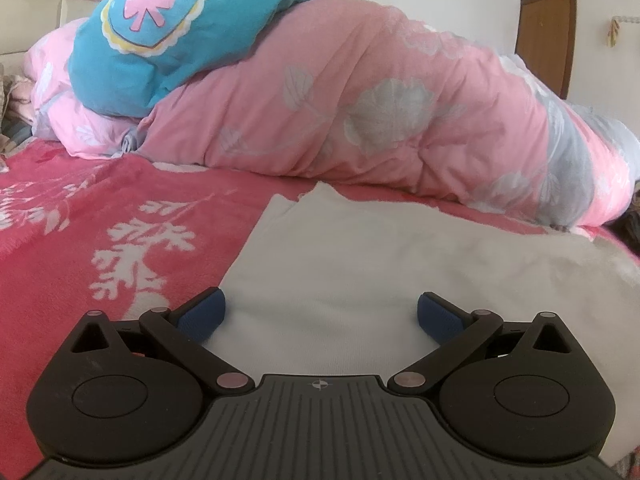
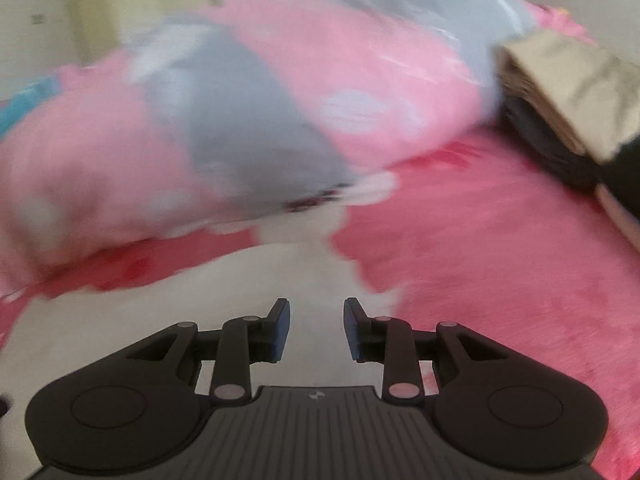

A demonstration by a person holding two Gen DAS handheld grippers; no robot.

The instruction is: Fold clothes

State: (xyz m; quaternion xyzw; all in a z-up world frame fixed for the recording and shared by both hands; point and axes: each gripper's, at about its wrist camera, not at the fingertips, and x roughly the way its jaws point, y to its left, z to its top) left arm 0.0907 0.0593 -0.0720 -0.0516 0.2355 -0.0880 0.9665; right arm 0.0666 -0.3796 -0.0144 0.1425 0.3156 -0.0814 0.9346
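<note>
A white garment [image 1: 360, 248] lies flat on the pink-red bedspread [image 1: 100, 208]. My left gripper [image 1: 322, 304] hovers low over the garment's near part. Its blue pads [image 1: 204, 314] are spread wide apart, open, with only the cloth beneath them. In the blurred right wrist view the same white garment [image 2: 160, 292] fills the lower left, and its ragged edge meets the bedspread [image 2: 500, 240]. My right gripper [image 2: 317, 312] is over that edge. It is open with a narrow gap, and nothing is between its pads [image 2: 280, 332].
A bulky pink floral duvet [image 1: 380, 112] is piled across the back of the bed, with a blue cushion bearing a pink bow [image 1: 160, 40] on top. A stack of tan and dark folded clothes [image 2: 572, 92] sits at the far right. A brown door [image 1: 548, 36] is beyond.
</note>
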